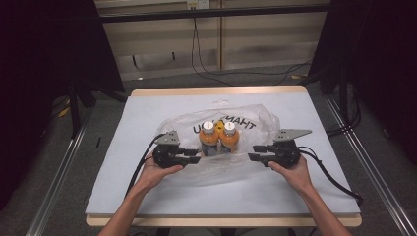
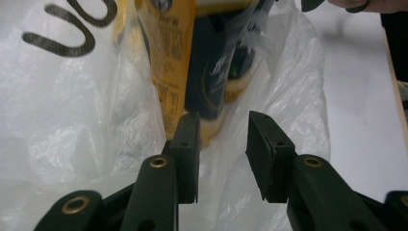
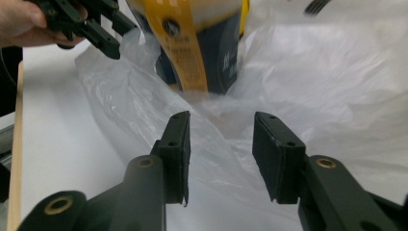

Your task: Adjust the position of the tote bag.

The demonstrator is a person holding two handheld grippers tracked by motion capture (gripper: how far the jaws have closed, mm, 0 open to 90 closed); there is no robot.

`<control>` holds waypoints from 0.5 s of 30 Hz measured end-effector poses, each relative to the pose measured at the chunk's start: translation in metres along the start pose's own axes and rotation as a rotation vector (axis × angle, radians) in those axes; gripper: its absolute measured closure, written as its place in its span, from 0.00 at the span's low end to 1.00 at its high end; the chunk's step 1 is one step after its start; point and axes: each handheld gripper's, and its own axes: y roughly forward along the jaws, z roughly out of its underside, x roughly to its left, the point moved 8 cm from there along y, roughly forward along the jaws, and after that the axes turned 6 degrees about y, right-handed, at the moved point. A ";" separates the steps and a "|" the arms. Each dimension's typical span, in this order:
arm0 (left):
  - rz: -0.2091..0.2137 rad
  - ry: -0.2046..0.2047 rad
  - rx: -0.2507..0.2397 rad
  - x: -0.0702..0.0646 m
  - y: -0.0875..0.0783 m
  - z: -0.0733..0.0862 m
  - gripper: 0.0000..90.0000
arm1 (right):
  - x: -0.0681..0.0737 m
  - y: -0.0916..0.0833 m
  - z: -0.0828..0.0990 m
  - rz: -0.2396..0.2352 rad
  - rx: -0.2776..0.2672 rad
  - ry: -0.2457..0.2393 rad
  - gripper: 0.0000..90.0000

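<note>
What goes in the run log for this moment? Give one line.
left gripper: open | right gripper: open | two orange bottles: upright in plastic bag | held: nothing

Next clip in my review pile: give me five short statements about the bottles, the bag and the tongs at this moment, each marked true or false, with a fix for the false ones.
1. Two orange bottles with white caps stand side by side inside the clear plastic bag. True.
2. The left tongs are clamped on a bottle. False: their jaws stand apart, with nothing pinched between the pads.
3. The right tongs sit to the right of the bottles, jaws apart. True.
4. The bag carries black lettering. True.
5. The bag hangs off the table's near edge. False: it lies on the white tabletop, around the middle.
</note>
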 end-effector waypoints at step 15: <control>-0.037 0.047 -0.086 0.005 -0.036 -0.037 0.87 | 0.024 -0.053 -0.045 0.010 -0.124 -0.063 0.96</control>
